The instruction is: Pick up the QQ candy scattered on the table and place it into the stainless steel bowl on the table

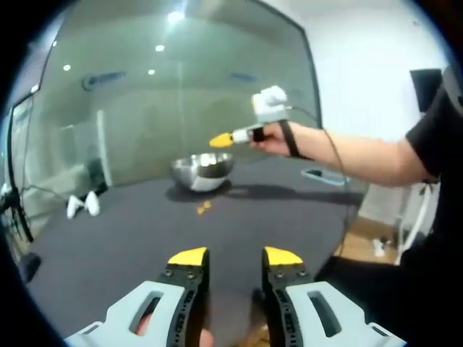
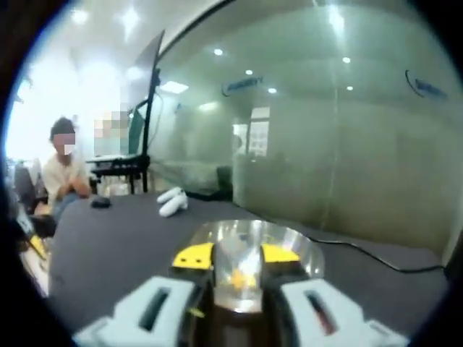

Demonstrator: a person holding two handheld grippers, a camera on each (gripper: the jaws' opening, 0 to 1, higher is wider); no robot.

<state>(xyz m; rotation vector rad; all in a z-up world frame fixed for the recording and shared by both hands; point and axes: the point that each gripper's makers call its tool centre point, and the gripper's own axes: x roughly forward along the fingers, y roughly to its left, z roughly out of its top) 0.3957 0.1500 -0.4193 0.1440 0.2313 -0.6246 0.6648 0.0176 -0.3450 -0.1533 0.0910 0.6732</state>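
Progress: judged mid-task; 1 candy piece sits inside the bowl, 2 small yellow pieces remain on the table, so at least 2 pickups are left as far as the frames show
White objects (image 1: 83, 205): 2 pale items at 9 o'clock on the table, well apart from the bowl, not part of the task
Left gripper (image 1: 235, 256): at 6 o'clock in the left gripper view, jaws parted with a clear gap, holding nothing, above bare table (image 1: 108, 267)
Loose candy (image 1: 204, 208): on the table at 12 o'clock from the left gripper, just in front of the bowl, well apart from the jaws
Stainless steel bowl (image 1: 202, 172): upright on the dark table, beyond the loose candy
Right gripper (image 1: 221, 140): held in a person's hand, yellow tips hanging above the bowl; in the right gripper view the jaws stand apart over the bowl's mouth, nothing gripped between them
Candy in bowl (image 2: 240, 277): yellow piece seen between the right jaws, lying on the bowl's inner surface, apparently released
Seated person (image 2: 64, 173): at 9 o'clock beyond the table, uninvolved
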